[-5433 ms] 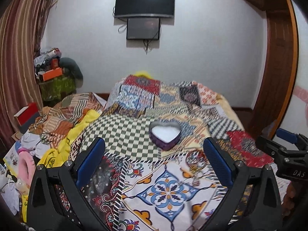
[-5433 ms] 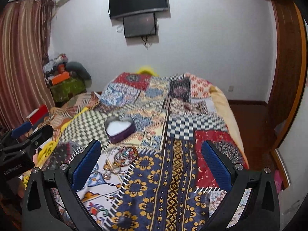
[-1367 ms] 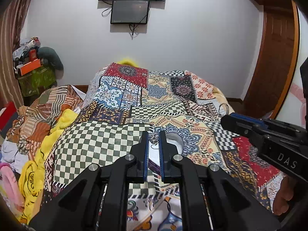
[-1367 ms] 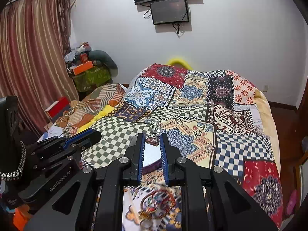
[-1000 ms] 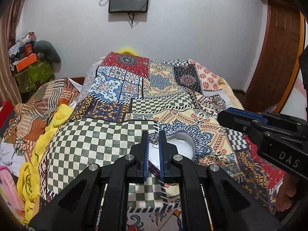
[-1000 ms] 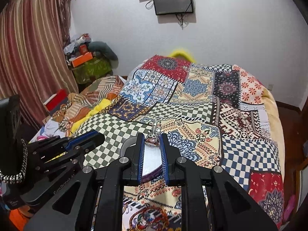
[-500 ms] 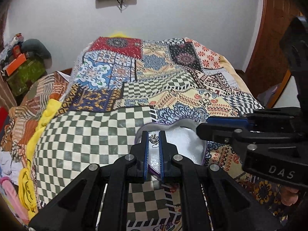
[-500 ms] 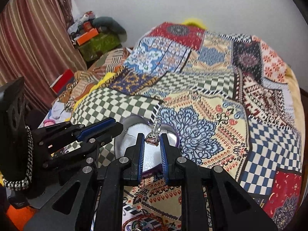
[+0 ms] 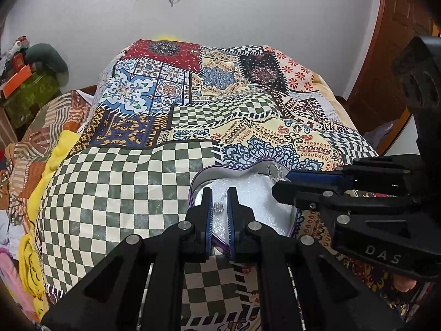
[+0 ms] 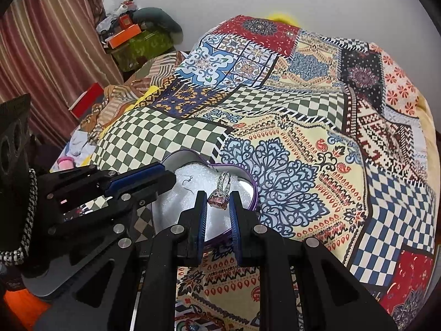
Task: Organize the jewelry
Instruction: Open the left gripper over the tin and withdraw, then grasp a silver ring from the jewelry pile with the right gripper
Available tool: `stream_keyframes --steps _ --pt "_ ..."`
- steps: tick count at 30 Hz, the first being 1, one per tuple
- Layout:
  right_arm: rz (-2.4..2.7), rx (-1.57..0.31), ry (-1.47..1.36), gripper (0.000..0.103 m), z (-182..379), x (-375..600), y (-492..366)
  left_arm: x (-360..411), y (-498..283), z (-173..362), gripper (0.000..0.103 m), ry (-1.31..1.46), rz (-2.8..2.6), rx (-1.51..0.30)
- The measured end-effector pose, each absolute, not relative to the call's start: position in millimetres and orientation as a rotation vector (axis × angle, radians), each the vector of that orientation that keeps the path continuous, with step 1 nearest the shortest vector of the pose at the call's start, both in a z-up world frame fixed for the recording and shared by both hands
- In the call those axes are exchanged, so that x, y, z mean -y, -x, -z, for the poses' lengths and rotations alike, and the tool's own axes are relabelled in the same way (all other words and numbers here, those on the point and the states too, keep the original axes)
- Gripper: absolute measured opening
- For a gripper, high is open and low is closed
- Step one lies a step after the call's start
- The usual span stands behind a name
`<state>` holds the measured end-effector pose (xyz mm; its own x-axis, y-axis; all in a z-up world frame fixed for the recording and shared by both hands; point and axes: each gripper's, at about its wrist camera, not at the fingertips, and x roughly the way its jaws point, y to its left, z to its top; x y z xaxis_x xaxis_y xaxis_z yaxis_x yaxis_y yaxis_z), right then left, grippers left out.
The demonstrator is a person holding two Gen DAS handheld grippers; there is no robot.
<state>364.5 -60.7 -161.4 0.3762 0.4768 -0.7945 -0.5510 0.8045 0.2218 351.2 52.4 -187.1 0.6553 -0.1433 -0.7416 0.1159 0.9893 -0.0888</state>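
Note:
A heart-shaped box (image 9: 199,179) with a purple rim and white foam lining lies on the patchwork bedspread. My left gripper (image 9: 219,202) hangs over the box's left half, shut on a small silver earring (image 9: 218,207). My right gripper (image 10: 218,202) is over the box's right lobe (image 10: 255,190), shut on a silver ring (image 10: 220,191) with a pink stone. In the left wrist view the right gripper (image 9: 285,178) comes in from the right, with the ring (image 9: 276,171) at its tip. The right wrist view shows the left gripper (image 10: 165,175) and the earring's hook (image 10: 187,179) over the foam.
The bedspread (image 10: 303,151) covers a wide bed. More jewelry (image 10: 193,324) lies near the front edge. A silver chain (image 10: 29,207) hangs on the left gripper's body. Boxes and clothes (image 10: 132,38) pile up by the curtain on the left, and a wooden door (image 9: 397,55) stands at the right.
Both grippers have sunk and tilted down toward the heart-shaped box and now hang just over its foam. Each still holds its piece.

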Motion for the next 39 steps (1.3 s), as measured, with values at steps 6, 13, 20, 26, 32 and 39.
stream_keyframes --steps 6,13,20,26,32,39 --pt "-0.670 -1.015 0.071 0.016 160.7 62.1 -364.7 -59.4 -344.9 179.9 0.011 0.048 0.128 -0.840" --pt "-0.630 -0.973 0.070 0.036 145.6 70.4 -351.9 -69.2 -328.0 163.4 0.035 0.063 0.092 -0.812" --pt "-0.589 -0.920 0.123 0.037 122.7 76.0 -325.7 -71.8 -307.8 150.0 0.035 0.067 0.092 -0.809" --pt "-0.561 -0.866 0.174 0.037 109.8 78.1 -301.1 -70.6 -284.5 141.1 0.035 0.055 0.091 -0.806" --pt "-0.544 -0.829 0.199 0.037 102.9 83.1 -273.6 -69.1 -260.0 135.3 0.035 0.058 0.090 -0.807" --pt "-0.527 -0.818 0.215 0.037 101.5 94.1 -249.9 -66.9 -235.5 135.2 0.035 0.072 0.089 -0.816"
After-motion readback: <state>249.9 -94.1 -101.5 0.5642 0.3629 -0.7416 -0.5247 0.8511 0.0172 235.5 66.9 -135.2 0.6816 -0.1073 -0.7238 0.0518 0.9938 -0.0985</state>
